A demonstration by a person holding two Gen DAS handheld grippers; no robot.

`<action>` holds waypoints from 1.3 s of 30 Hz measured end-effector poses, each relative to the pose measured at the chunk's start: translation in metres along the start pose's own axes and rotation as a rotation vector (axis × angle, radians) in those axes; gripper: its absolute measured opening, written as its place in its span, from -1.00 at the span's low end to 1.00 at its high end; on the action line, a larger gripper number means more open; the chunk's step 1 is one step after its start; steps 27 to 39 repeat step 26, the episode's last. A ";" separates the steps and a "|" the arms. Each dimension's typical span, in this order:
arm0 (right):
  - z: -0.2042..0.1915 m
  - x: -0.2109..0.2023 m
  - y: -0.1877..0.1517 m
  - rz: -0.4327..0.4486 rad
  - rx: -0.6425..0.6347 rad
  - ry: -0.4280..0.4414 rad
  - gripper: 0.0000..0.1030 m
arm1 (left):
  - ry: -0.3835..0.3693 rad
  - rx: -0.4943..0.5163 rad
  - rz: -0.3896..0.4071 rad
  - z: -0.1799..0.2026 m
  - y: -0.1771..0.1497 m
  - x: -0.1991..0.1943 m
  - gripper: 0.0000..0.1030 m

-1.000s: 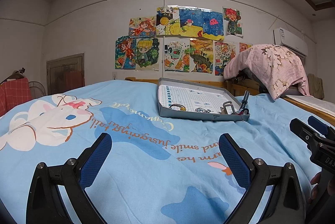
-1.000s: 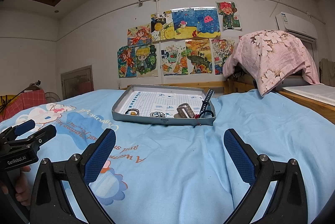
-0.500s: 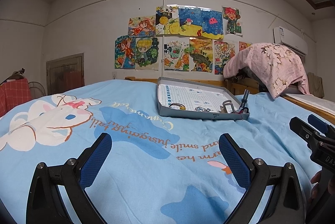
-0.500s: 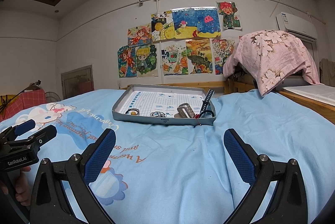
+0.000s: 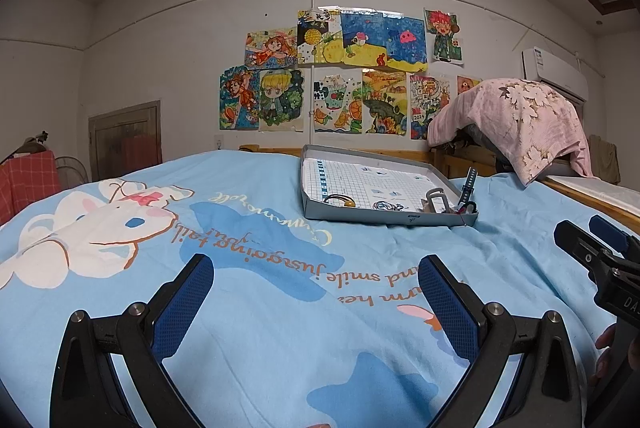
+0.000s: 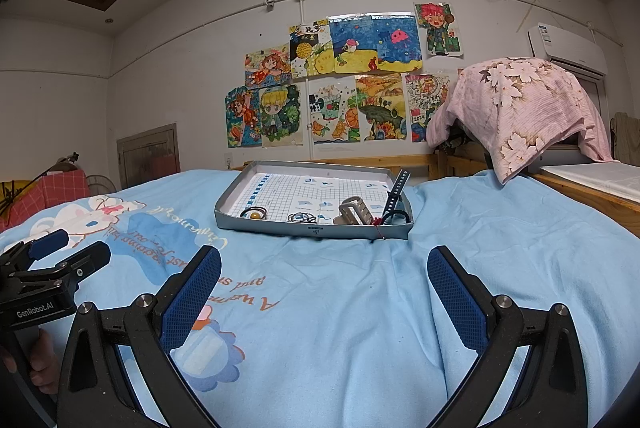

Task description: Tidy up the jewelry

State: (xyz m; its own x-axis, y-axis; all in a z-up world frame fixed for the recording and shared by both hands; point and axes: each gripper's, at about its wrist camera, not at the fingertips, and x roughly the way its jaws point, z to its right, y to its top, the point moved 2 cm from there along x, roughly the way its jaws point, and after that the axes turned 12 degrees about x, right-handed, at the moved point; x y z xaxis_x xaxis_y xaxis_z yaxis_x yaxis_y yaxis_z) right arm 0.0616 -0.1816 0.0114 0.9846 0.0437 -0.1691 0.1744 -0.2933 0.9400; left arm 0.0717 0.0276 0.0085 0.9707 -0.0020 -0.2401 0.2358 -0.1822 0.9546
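At lower left of the right wrist view, the left gripper (image 6: 60,254) rests low over the blue bedsheet (image 6: 340,328). Filling the bottom, the right gripper (image 6: 324,270) has its jaws wide apart, holding nothing. The left gripper's jaws are likewise wide. At centre, well beyond both, the grey tray (image 6: 312,230) holds a hair tie (image 6: 253,214), a ring (image 6: 299,217), a clip (image 6: 354,210) and a watch strap (image 6: 396,197).

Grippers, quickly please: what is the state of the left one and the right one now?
Left gripper: open, holding nothing, above the blue bedsheet.
Right gripper: open, holding nothing, short of the grey tray.
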 end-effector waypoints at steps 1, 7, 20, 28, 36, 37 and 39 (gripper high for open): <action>0.000 0.000 0.000 0.000 0.000 0.000 0.97 | 0.000 0.000 0.000 0.002 0.000 -0.001 1.00; 0.001 0.001 -0.002 -0.004 0.003 0.001 0.97 | -0.002 0.001 -0.002 0.000 0.000 0.000 1.00; 0.001 0.003 -0.004 -0.011 0.003 0.000 0.97 | -0.021 0.002 -0.028 -0.013 -0.008 0.006 1.00; 0.000 0.001 -0.003 -0.010 -0.003 0.001 0.97 | -0.023 0.005 -0.030 -0.013 -0.010 0.005 1.00; 0.000 0.001 -0.003 -0.010 -0.003 0.001 0.97 | -0.023 0.005 -0.030 -0.013 -0.010 0.005 1.00; 0.000 0.001 -0.003 -0.010 -0.003 0.001 0.97 | -0.023 0.005 -0.030 -0.013 -0.010 0.005 1.00; 0.000 0.001 -0.003 -0.010 -0.003 0.001 0.97 | -0.023 0.005 -0.030 -0.013 -0.010 0.005 1.00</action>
